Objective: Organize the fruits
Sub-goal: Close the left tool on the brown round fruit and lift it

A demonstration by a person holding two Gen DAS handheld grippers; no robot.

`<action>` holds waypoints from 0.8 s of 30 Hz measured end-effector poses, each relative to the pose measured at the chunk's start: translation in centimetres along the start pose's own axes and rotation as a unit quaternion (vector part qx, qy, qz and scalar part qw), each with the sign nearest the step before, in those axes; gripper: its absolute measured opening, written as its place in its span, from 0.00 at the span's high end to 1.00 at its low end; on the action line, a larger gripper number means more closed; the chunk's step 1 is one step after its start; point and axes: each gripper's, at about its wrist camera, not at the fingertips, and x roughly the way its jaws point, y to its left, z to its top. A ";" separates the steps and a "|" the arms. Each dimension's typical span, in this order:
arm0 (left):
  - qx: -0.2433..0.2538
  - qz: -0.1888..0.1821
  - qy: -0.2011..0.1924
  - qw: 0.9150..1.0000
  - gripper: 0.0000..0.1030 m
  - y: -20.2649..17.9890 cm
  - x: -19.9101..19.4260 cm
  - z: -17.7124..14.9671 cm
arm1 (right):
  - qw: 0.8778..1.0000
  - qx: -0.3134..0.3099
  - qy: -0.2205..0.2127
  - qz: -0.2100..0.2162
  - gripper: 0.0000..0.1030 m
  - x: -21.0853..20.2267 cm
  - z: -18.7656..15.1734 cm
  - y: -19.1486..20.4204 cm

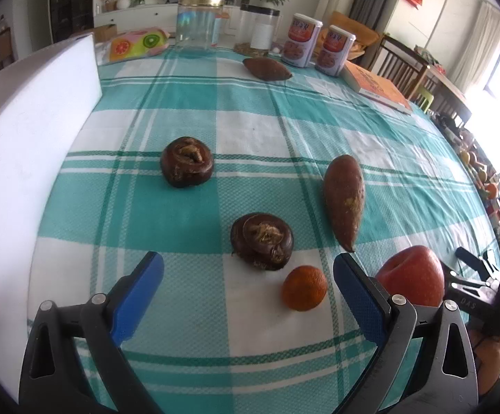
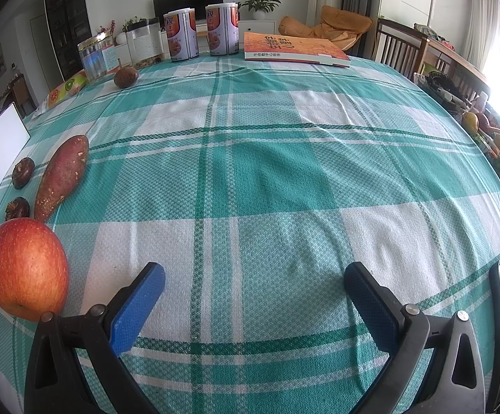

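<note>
On the teal checked tablecloth lie two dark brown water chestnuts (image 1: 186, 166) (image 1: 262, 240), a small orange (image 1: 304, 288), a red apple (image 1: 412, 276) and a sweet potato (image 1: 344, 198). A second sweet potato (image 1: 266, 68) lies far back. My left gripper (image 1: 248, 272) is open and empty, just short of the near chestnut and orange. My right gripper (image 2: 254, 283) is open and empty over bare cloth, with the apple (image 2: 27, 272) to its left. The sweet potato (image 2: 63, 176) and chestnuts (image 2: 23, 171) (image 2: 17, 208) also show there.
A white box wall (image 1: 32, 131) stands at the left. At the back are a glass jar (image 1: 200, 26), a second jar (image 1: 259, 27), two cans (image 1: 301, 39), an orange book (image 1: 377, 86) and a fruit-print packet (image 1: 137, 43). Chairs stand at the right.
</note>
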 end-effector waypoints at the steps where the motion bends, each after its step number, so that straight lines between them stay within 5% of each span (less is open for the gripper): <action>1: 0.006 0.009 0.013 1.000 0.05 -0.5 1.0 0.8 | 1.000 0.000 0.000 0.000 0.00 0.0 0.0 0.0; 3: 0.004 0.033 0.040 0.999 0.11 -0.9 3.1 1.8 | 1.000 0.000 0.000 0.000 0.00 0.0 0.0 0.0; 4: -0.004 0.035 0.053 0.998 0.24 -0.9 3.9 1.9 | 1.000 0.000 0.000 0.001 0.00 0.0 0.0 0.0; 6: -0.001 0.047 0.046 0.998 0.28 -1.3 4.1 2.1 | 1.000 0.000 0.000 0.000 0.00 0.0 0.0 0.0; 7: 0.006 0.047 0.053 0.997 0.47 -1.6 4.3 2.1 | 1.000 0.000 0.000 0.000 0.00 0.0 0.0 0.0; 8: 0.014 0.051 0.053 0.997 0.53 -1.8 4.1 2.0 | 1.000 0.000 0.000 0.000 0.00 0.0 0.0 0.0; 19: -0.015 0.039 0.037 0.998 0.54 3.9 -3.4 -3.0 | 1.000 0.000 0.000 0.000 0.00 0.0 0.0 0.0; 24: 0.002 0.039 0.019 0.999 0.52 4.0 -3.9 -6.4 | 1.000 0.000 0.000 0.000 0.00 0.1 0.0 0.0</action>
